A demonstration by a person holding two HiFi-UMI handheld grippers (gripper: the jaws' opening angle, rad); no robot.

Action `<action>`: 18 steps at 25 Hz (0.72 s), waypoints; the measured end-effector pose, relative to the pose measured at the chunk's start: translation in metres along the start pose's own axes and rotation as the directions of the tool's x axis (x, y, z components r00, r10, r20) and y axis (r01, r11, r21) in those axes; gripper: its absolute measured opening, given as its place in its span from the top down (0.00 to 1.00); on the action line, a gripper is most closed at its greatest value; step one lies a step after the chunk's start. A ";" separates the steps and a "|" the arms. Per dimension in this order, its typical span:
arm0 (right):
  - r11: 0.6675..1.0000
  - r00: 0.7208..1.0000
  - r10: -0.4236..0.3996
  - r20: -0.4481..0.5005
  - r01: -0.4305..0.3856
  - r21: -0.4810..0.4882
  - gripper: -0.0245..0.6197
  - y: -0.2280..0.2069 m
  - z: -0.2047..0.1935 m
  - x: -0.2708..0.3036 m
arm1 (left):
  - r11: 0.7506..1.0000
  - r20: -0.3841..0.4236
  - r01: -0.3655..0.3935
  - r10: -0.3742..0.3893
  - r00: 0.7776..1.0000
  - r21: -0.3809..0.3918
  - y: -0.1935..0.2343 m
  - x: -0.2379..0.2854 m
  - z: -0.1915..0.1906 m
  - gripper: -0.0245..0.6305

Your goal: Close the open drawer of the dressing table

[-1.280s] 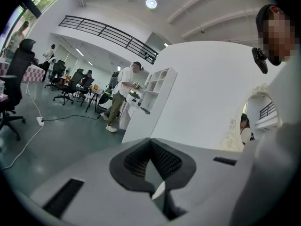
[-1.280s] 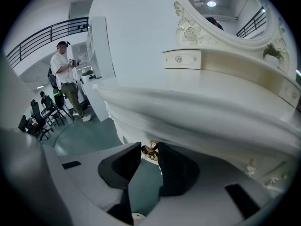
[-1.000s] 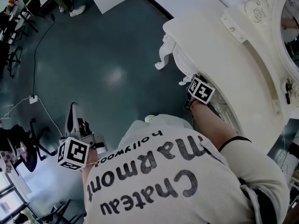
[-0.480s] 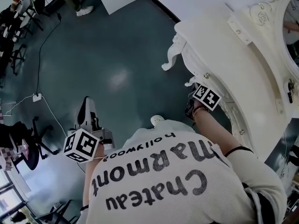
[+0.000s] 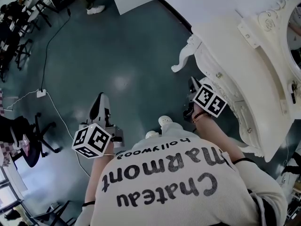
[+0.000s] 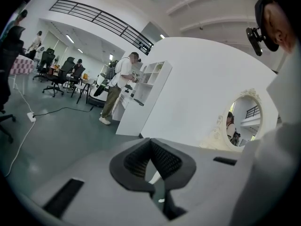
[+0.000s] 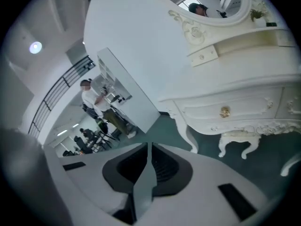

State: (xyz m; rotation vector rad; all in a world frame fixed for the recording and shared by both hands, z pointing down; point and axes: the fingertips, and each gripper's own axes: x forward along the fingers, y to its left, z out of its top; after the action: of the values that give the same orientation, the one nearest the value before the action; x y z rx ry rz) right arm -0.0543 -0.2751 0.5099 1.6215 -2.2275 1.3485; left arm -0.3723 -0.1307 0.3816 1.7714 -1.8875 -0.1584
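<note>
"What took up most of the room?"

"The dark green floor (image 5: pixel 117 46). The white dressing table (image 5: pixel 244 55) stood at the right of the head view, carved along its lower edge and set on curled legs, with an oval mirror (image 7: pixel 207 4) rising over it. Far behind, a person (image 6: pixel 120 86) stood at a white shelf unit (image 6: pixel 141 98)."

"And the drawer?"

"The drawer (image 7: pixel 235 109) lay in the table's front, just under the top. From the right gripper view its panel sat flush with the carved front around it, not standing out."

"Where were the grippers?"

"The right gripper (image 7: pixel 148 146) was held near the table's front but clear of it, pointing across at the drawer and a little downward. The left gripper (image 6: pixel 150 141) hung well apart from the table, out over the floor on the person's other side."

"Their fingers?"

"The right one's had just been closing. They had drawn in until the tips met, leaving only a thin slit lower down, and nothing lay between them. The left one's tips were together too, and it held nothing."

"Anything smaller?"

"A gold knob (image 7: pixel 225 111) at the middle of the drawer, untouched."
</note>
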 end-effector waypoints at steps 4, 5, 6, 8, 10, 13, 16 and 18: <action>0.976 0.973 0.208 0.101 -0.201 -0.081 0.90 0.071 0.023 -0.017 | 1.000 0.007 0.008 -0.008 1.000 -0.009 0.006 -0.011 0.000 0.95; 0.969 0.967 0.232 0.110 -0.219 -0.113 0.90 0.083 0.027 -0.021 | 1.000 0.010 0.010 -0.009 1.000 -0.011 0.007 -0.014 0.000 0.95; 0.961 0.961 0.250 0.114 -0.233 -0.148 0.90 0.094 0.029 -0.024 | 1.000 0.013 0.011 -0.010 1.000 -0.011 0.008 -0.016 0.000 0.95; 0.943 0.952 0.284 0.115 -0.255 -0.214 0.90 0.112 0.032 -0.029 | 1.000 0.020 0.008 -0.008 1.000 -0.006 0.010 -0.021 0.000 0.95; 0.926 0.948 0.301 0.108 -0.263 -0.271 0.90 0.125 0.031 -0.033 | 1.000 0.024 -0.003 0.003 1.000 -0.005 0.016 -0.027 0.001 0.95; 0.910 0.949 0.301 0.095 -0.256 -0.326 0.90 0.135 0.026 -0.037 | 1.000 0.033 -0.014 0.015 0.999 -0.012 0.024 -0.035 0.003 0.95; 0.904 0.952 0.293 0.090 -0.245 -0.350 0.90 0.136 0.024 -0.040 | 1.000 0.043 -0.012 0.012 0.999 -0.008 0.024 -0.038 0.005 0.95; 0.901 0.954 0.286 0.090 -0.235 -0.365 0.90 0.135 0.025 -0.041 | 1.000 0.046 -0.007 0.007 0.999 -0.001 0.022 -0.038 0.006 0.95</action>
State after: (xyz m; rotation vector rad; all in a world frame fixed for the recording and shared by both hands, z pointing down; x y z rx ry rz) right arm -0.1343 -0.2538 0.3924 1.3680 -2.6592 0.8247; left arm -0.3950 -0.0936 0.3753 1.7749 -1.9247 -0.1987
